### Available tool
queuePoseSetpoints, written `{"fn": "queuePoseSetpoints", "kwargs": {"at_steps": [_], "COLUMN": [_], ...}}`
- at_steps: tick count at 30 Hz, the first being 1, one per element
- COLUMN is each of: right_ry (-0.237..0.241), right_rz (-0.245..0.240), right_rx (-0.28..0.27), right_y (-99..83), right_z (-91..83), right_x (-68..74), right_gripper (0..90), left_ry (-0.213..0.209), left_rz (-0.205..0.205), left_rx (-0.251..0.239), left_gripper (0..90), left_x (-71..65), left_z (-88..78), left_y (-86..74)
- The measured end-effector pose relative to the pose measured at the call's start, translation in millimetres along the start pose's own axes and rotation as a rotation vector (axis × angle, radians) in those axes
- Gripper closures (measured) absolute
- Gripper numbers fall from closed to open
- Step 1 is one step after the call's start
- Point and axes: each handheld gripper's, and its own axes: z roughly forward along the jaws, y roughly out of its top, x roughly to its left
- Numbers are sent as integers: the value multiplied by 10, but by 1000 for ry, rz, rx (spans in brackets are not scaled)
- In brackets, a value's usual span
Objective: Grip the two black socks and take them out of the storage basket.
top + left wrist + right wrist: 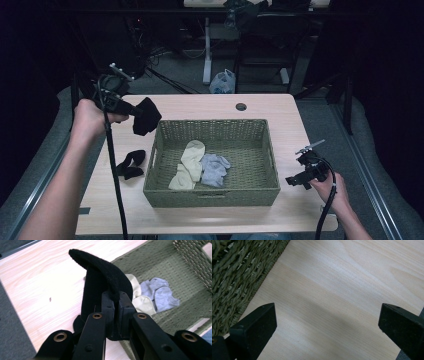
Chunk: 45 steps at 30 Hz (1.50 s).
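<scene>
Left claw (pixel 134 111) is clamped on a black sock (pixel 146 116), held up in the air just off the basket's (pixel 210 197) far-left corner, so the rim sits right beside and below it. In the left gripper view the sock (pixel 105 282) sticks up past the pads and covers part of the basket floor behind it. Below that claw a second black sock (pixel 131 165) lies on the table (pixel 200 102), close to the basket's left wall. A cream sock (pixel 190 162) and a grey one (pixel 216 169) sit inside, touching I think, hard to say. Right claw (pixel 296 181) hangs wide open with nothing in it over bare table right of the basket, plenty of room there.
</scene>
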Motion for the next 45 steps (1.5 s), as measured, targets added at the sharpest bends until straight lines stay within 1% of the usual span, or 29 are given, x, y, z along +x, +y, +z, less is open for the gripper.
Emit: {"fn": "queuePoseSetpoints", "kwargs": {"at_steps": [2, 3, 4, 5, 6, 7, 10, 11, 13, 15, 17, 20, 22, 23, 26, 27, 29, 30, 32, 33, 34, 35, 36, 39, 40, 42, 43, 44, 45], "right_ry": [-2, -2, -2, -2, -2, -1, -1, -1, -2, 2, 10, 10, 10, 4, 3, 3, 3, 10, 3, 3, 3, 3, 3, 4, 4, 6, 6, 5, 5], "right_rz": [3, 3, 4, 4, 2, -1, -2, -2, -2, 1, 5, 5, 5, 3, 2, 1, 1, 5, 1, 1, 2, 2, 2, 3, 3, 3, 3, 3, 2], "right_rx": [-4, -4, -4, -4, -3, 0, 2, 2, 3, 1, 0, 0, 0, 3, 4, 3, 3, 0, 4, 4, -1, -1, 0, 0, 0, 0, 0, 0, 0], "right_y": [-1, -1, -2, -2, -1, 0, 0, 0, -1, 0, -1, -1, -1, -1, -1, -1, -1, -2, -2, -2, -2, -2, -2, -3, -3, -3, -3, -3, -3], "right_z": [1, 1, 2, 2, 1, -1, 0, 0, 1, 4, 7, 7, 7, 6, 5, 4, 4, 7, 5, 5, 9, 9, 12, 13, 13, 16, 16, 16, 15], "right_x": [3, 3, 3, 3, 3, 2, 1, 1, 3, 5, 7, 6, 6, 4, 5, 6, 6, 7, 5, 5, 6, 6, 7, 5, 5, 4, 4, 6, 6], "right_gripper": [12, 12, 13, 13, 13, 13, 13, 13, 13, 13, 13, 13, 13, 13, 13, 13, 13, 13, 13, 13, 13, 13, 13, 13, 13, 13, 13, 13, 13], "left_ry": [12, 12, 19, 26, 26, 33, 43, 43, 50, 54, 54, 61, 66, 66, 70, 67, 66, 72, 70, 70, 70, 70, 65, 56, 56, 53, 53, 45, 42], "left_rz": [-17, -17, -35, -41, -41, -59, -83, -83, -95, -122, -139, -149, -165, -165, -184, -194, -199, -209, -214, -214, -226, -226, -237, -252, -252, -270, -270, -280, -286], "left_rx": [2, 2, 5, 10, 10, 13, 26, 26, 40, 50, 55, 62, 84, 84, 103, 105, 105, 116, 131, 131, 140, 140, 147, 161, 161, 165, 165, 173, 176], "left_gripper": [861, 861, 861, 861, 861, 861, 861, 861, 861, 861, 861, 861, 861, 861, 861, 861, 861, 861, 861, 860, 860, 860, 860, 857, 856, 849, 846, 840, 835], "left_x": [64, 64, 124, 154, 154, 210, 287, 287, 336, 400, 436, 468, 520, 520, 573, 584, 593, 615, 632, 632, 646, 646, 659, 675, 675, 686, 686, 696, 697], "left_z": [-16, -16, -14, -11, -11, 4, 45, 45, 78, 130, 166, 198, 280, 280, 392, 421, 445, 522, 595, 595, 676, 676, 755, 878, 878, 1006, 1006, 1084, 1124], "left_y": [-61, -61, -117, -145, -145, -203, -289, -289, -342, -417, -464, -504, -578, -578, -668, -690, -707, -756, -799, -799, -842, -842, -887, -953, -953, -1019, -1019, -1059, -1079]}}
